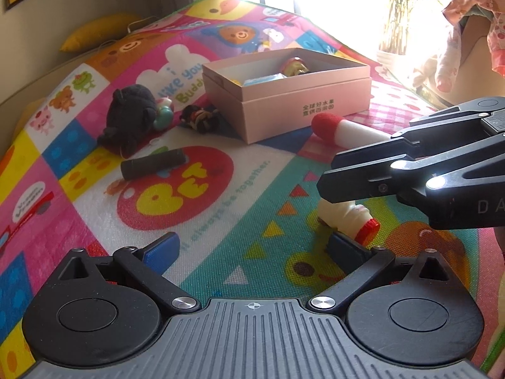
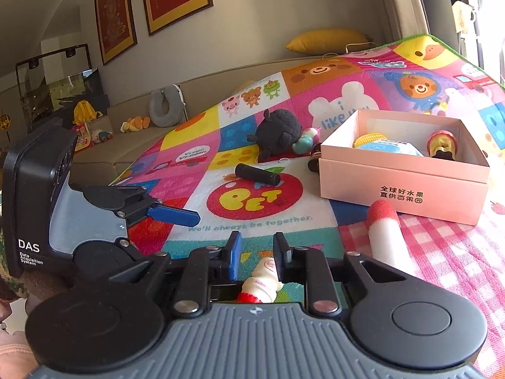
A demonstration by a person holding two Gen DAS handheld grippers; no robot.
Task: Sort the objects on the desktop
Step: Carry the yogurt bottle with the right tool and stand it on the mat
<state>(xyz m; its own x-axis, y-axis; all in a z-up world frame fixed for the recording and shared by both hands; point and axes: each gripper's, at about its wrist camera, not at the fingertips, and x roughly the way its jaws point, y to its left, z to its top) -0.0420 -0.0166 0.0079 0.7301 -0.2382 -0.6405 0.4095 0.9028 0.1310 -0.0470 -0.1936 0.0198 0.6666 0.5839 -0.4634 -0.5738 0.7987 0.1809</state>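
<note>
Your right gripper (image 2: pixel 257 252) is clamped narrow on a small white bottle (image 2: pixel 263 279) with a red cap and red print on its ribbed body. The bottle sits deep between the fingers, cap end toward the camera; its lower part is cut off behind the gripper body. From the left wrist view the same bottle (image 1: pixel 345 218) hangs under the right gripper, upper half hidden by the black fingers.

Your left gripper (image 1: pixel 252 246) is spread wide, nothing between its blue pads, just left of the right one.

Ahead of both on the play mat (image 2: pixel 258 221): pink box (image 2: pixel 407 189) to the right, contents partly hidden by its wall; red-tipped white foam stick (image 2: pixel 386 233) just before it; dark cylinder (image 2: pixel 257 173) and black plush (image 2: pixel 277 132) farther ahead-left. Small items beside the plush are too tangled to identify.
</note>
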